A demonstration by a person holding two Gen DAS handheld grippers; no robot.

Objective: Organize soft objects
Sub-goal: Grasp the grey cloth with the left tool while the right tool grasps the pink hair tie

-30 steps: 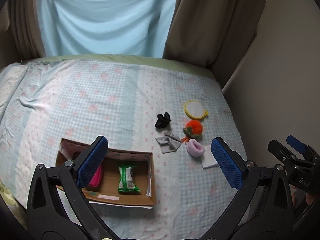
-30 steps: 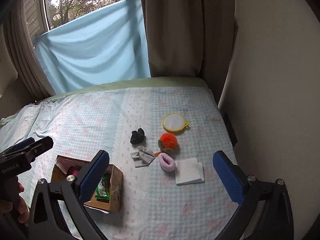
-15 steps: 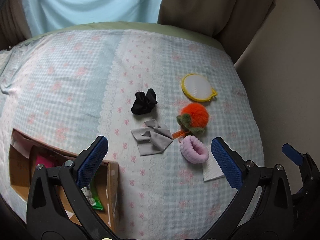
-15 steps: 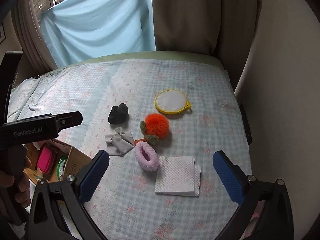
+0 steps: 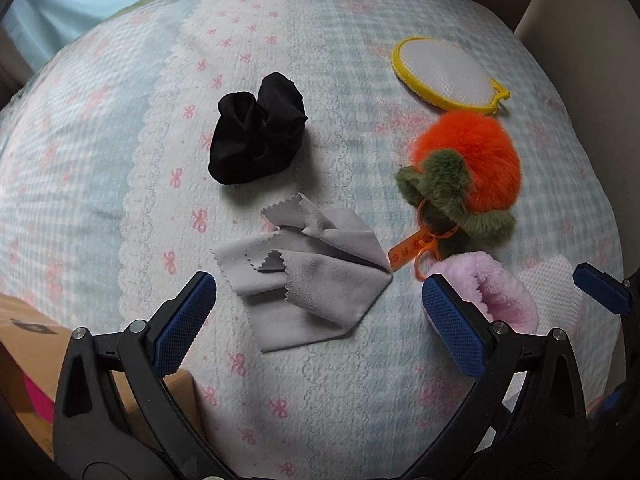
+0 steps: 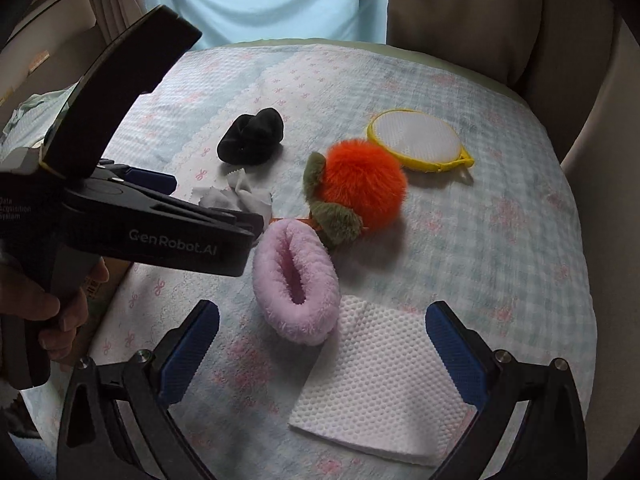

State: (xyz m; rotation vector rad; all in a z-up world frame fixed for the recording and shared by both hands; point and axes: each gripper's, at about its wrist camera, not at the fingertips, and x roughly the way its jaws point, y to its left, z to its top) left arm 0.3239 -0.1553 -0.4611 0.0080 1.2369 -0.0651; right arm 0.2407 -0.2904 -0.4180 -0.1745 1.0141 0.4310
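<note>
Soft objects lie on a patterned bedspread. In the left wrist view my left gripper (image 5: 320,324) is open just above a crumpled grey cloth (image 5: 316,276), with a black scrunchie (image 5: 258,142) beyond it and an orange pompom with green leaves (image 5: 470,160) to the right. In the right wrist view my right gripper (image 6: 322,354) is open over the near edge of a pink fluffy scrunchie (image 6: 298,284) and a white folded tissue (image 6: 384,376). The orange pompom (image 6: 360,188) lies behind them. Nothing is held.
A yellow-rimmed round pad (image 5: 444,76) lies at the far right. A cardboard box (image 5: 28,360) with a pink item sits at the lower left. Curtains (image 6: 460,4) and a wall (image 6: 600,128) border the bed's far and right sides. A hand (image 6: 60,312) holds the left gripper's handle.
Both grippers have moved forward and down toward the objects. The left now hovers over the grey cloth, the right over the pink scrunchie and tissue. The box slid out of view.
</note>
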